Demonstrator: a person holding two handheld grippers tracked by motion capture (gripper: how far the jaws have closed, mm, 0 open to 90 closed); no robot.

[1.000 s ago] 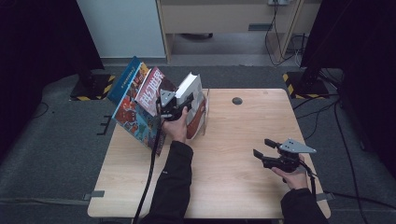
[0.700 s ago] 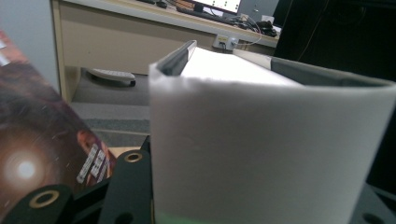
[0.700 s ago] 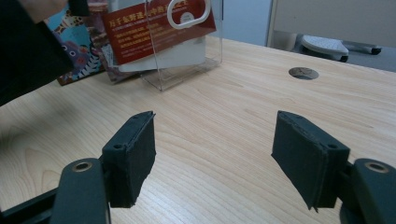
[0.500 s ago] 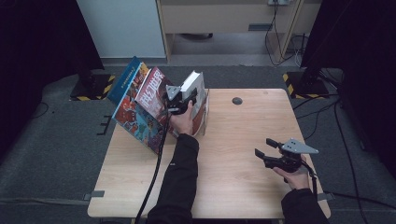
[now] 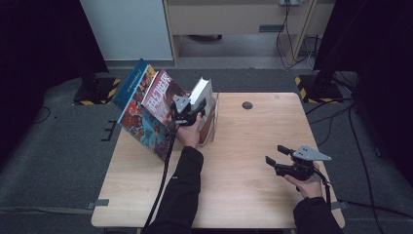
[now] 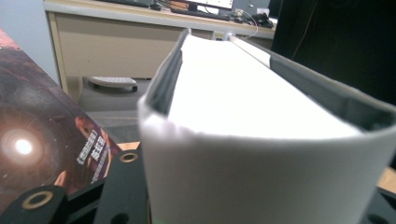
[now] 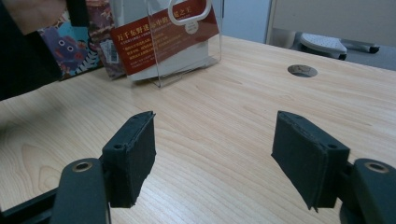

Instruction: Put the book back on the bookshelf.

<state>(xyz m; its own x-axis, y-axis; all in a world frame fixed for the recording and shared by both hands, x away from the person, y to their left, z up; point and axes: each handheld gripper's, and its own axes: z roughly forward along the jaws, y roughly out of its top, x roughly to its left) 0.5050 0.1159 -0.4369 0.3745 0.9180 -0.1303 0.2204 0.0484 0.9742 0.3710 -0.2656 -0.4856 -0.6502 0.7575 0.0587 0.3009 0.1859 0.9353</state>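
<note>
While your left gripper [image 5: 195, 111] clamps the white book [image 5: 202, 92] and the right gripper [image 5: 273, 161] idles open, seat it upright.

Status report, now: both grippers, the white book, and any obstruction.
Left gripper around white book, jaws just opening. Right gripper open, empty, above table. Clear stand close beside book.

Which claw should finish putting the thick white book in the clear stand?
The left claw. Its jaws are already around the white book at the clear stand. The right claw waits open, far across the table.
</note>
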